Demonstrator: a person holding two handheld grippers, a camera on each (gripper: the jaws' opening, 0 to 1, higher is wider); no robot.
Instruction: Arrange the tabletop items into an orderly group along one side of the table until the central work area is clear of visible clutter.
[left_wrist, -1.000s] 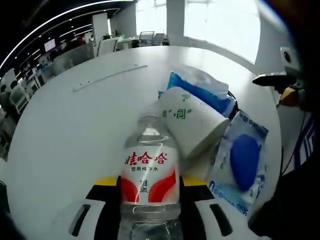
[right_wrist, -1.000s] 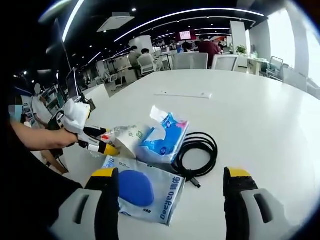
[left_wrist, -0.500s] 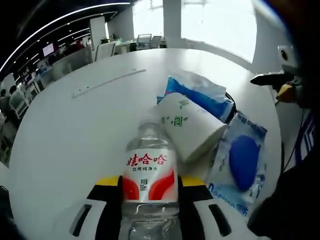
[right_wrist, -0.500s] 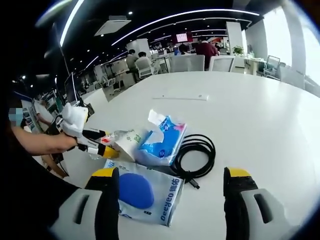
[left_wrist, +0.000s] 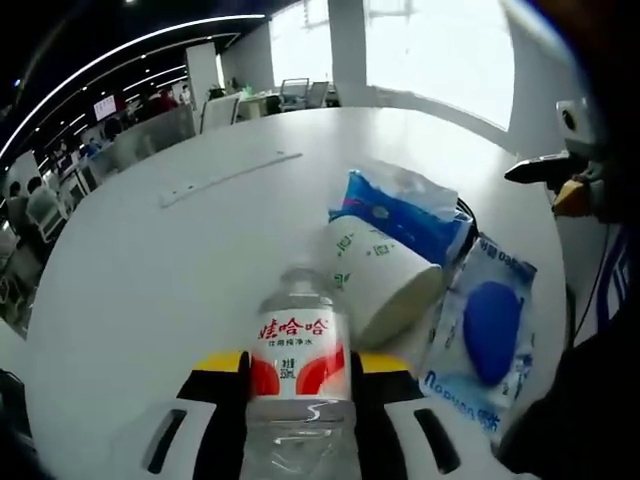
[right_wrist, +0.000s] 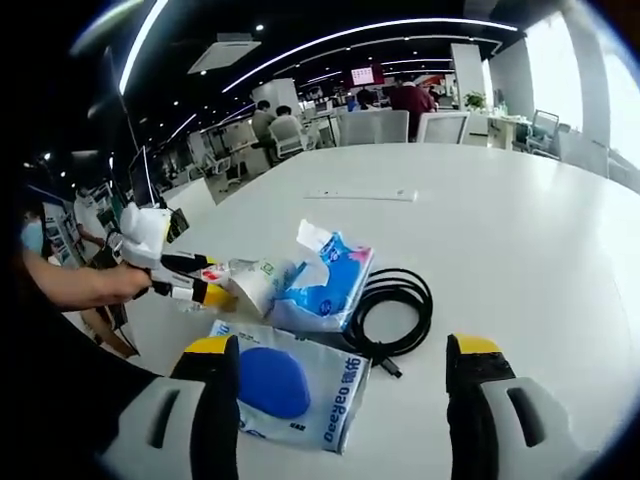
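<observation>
My left gripper (left_wrist: 297, 385) is shut on a clear water bottle (left_wrist: 297, 350) with a red and white label, held just left of a paper cup (left_wrist: 382, 277) that lies on its side. Behind the cup sits a blue tissue pack (left_wrist: 400, 205), and to the right a clear bag with a blue pad (left_wrist: 485, 325). In the right gripper view the left gripper (right_wrist: 185, 285) holds the bottle beside the cup (right_wrist: 255, 280), the tissue pack (right_wrist: 330, 275), a coiled black cable (right_wrist: 393, 310) and the bag (right_wrist: 290, 385). My right gripper (right_wrist: 340, 385) is open above the bag's near edge.
The round white table (left_wrist: 150, 270) has a long white strip (left_wrist: 230, 177) lying far across it, also seen as the strip (right_wrist: 362, 194). Chairs, desks and seated people fill the office behind. A person's arm (right_wrist: 70, 285) holds the left gripper at the table's left edge.
The left gripper has drawn the bottle slightly back from the cup. The right gripper has barely moved.
</observation>
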